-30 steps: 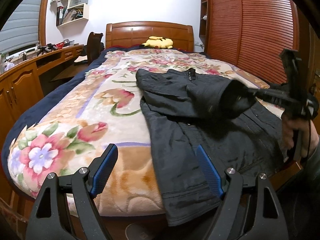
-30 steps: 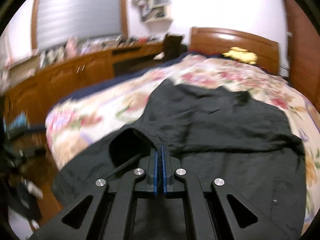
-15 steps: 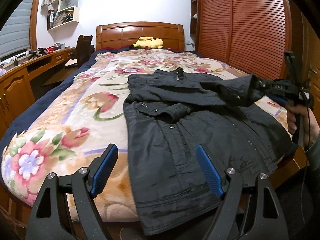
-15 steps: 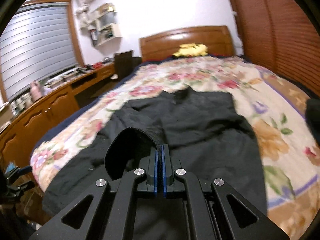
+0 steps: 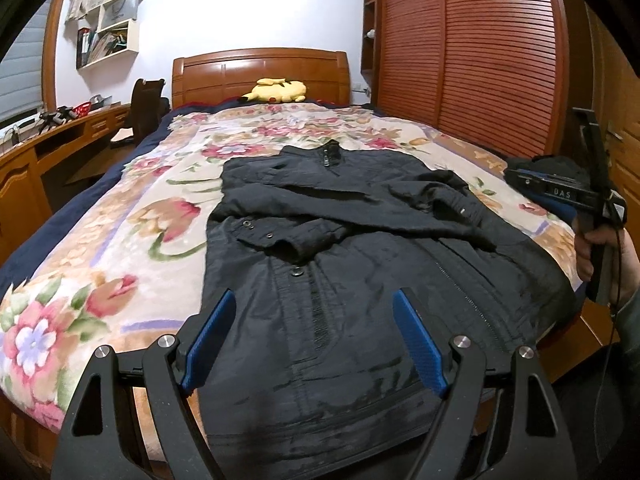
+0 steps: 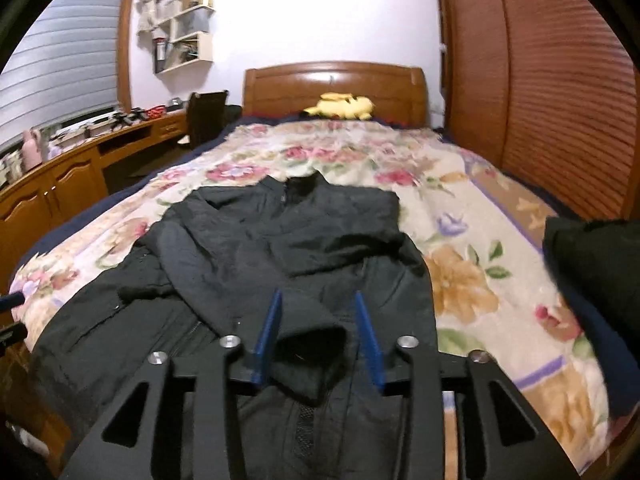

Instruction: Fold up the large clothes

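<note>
A large black jacket (image 5: 340, 264) lies flat on the floral bed, collar toward the headboard, both sleeves folded across its chest. My left gripper (image 5: 316, 336) is open and empty above the jacket's hem. My right gripper (image 6: 318, 332) is open, its blue pads either side of the right sleeve's cuff (image 6: 312, 356), which rests loose on the jacket (image 6: 280, 248). In the left wrist view the right gripper (image 5: 560, 196) is at the bed's right edge, held by a hand.
The floral blanket (image 5: 120, 240) covers the bed. A yellow plush toy (image 5: 280, 90) lies by the wooden headboard (image 5: 260, 72). A wooden desk (image 5: 48, 148) runs along the left and a slatted wardrobe (image 5: 480, 60) stands at the right. Another dark garment (image 6: 592, 264) lies at the bed's right edge.
My right gripper carried the sleeve cuff across the jacket, then opened and let it go. The sleeve now lies folded over the chest. My left gripper stayed open.
</note>
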Demonstrator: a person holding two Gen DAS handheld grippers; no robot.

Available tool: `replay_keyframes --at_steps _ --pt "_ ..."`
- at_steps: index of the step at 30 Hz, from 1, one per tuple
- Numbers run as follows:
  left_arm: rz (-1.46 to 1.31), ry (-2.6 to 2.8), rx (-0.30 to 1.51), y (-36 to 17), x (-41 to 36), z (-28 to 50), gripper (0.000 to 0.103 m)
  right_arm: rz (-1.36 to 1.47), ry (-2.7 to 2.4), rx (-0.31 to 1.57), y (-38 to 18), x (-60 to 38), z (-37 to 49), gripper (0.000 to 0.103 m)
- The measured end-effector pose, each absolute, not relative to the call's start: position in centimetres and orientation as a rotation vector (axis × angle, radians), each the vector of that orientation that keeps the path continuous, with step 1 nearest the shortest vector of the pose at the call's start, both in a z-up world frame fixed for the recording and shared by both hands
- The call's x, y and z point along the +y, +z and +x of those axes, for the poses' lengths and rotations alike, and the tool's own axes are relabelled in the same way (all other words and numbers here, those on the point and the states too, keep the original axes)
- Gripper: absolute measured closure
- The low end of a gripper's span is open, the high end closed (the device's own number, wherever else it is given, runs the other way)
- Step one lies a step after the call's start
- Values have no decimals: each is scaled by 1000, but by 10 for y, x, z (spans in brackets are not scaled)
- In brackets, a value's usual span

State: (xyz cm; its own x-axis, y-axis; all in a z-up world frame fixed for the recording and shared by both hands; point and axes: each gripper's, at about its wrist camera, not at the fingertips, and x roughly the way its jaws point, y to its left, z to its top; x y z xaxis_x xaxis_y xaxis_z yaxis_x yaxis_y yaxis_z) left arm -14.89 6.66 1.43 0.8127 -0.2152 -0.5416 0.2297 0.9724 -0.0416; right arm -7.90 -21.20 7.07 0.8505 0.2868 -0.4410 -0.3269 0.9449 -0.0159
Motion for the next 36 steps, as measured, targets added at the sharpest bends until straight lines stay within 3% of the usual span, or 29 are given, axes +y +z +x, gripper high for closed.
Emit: replay_keyframes --at_steps 6,16,30,36 --pt "29 -249 583 13 52 -140 21 -158 386 513 56 -194 -72 53" --pt "41 -257 612 2 43 -137 21 -179 341 811 13 -184 -12 53" --pt "25 -212 612 -6 66 -142 21 -99 208 750 33 -214 -24 51" --pt "-4 -195 635 -17 78 -140 21 -46 268 813 22 -220 -25 48"
